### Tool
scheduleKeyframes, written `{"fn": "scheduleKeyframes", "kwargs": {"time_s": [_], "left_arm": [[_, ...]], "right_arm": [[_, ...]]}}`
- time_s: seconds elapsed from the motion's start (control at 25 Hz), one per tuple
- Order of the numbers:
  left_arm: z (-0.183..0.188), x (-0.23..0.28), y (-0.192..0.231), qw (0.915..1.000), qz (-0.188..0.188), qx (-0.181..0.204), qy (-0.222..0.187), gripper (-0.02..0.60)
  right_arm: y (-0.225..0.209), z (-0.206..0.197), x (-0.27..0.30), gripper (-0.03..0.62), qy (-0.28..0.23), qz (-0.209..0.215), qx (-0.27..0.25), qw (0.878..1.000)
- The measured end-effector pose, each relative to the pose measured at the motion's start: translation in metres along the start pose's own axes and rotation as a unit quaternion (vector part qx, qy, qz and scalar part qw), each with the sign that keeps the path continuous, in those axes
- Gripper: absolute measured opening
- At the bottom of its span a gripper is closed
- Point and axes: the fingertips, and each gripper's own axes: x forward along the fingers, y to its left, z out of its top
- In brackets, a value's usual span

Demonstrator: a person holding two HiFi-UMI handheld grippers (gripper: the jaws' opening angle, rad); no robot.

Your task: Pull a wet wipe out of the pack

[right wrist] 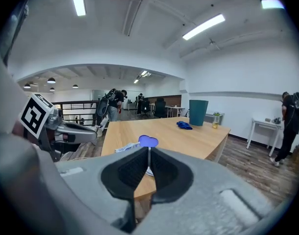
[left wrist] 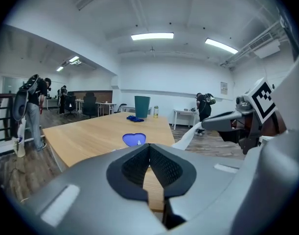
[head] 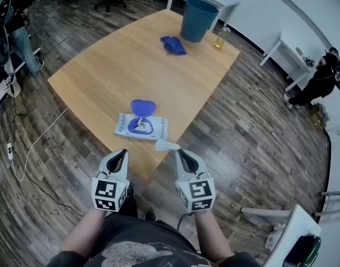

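head view: right claw pinches a wet wipe; left claw closed, empty.

Pack on the table near its front edge, bin, cloth and bottle at the far end

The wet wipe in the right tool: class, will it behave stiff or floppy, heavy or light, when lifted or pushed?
Probably floppy: the wet wipe droops in folds from the shut right tool, keeping no flat shape. Likely light, since a pinch on one end carries it whole. Pushed, it would probably bunch rather than slide.
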Motion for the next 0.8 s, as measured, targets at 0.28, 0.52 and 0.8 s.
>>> {"fn": "scheduleKeyframes", "kwargs": {"time_s": [0.28,0.52,0.8], "left_arm": [[-0.026,-0.055,-0.036,0.9999,0.003,-0.012,0.006,0.018],[-0.041,-0.095,-0.059,0.9998,0.006,-0.016,0.007,0.018],[-0.048,-0.109,-0.059,0.9998,-0.003,-0.011,0.013,0.018]], "right_arm": [[0.017,-0.029,-0.070,0.006,-0.016,0.007,0.003,1.000],[0.029,-0.048,-0.104,0.006,-0.011,0.021,-0.006,1.000],[0.038,-0.053,-0.118,0.006,-0.012,0.010,-0.006,1.000]]}}
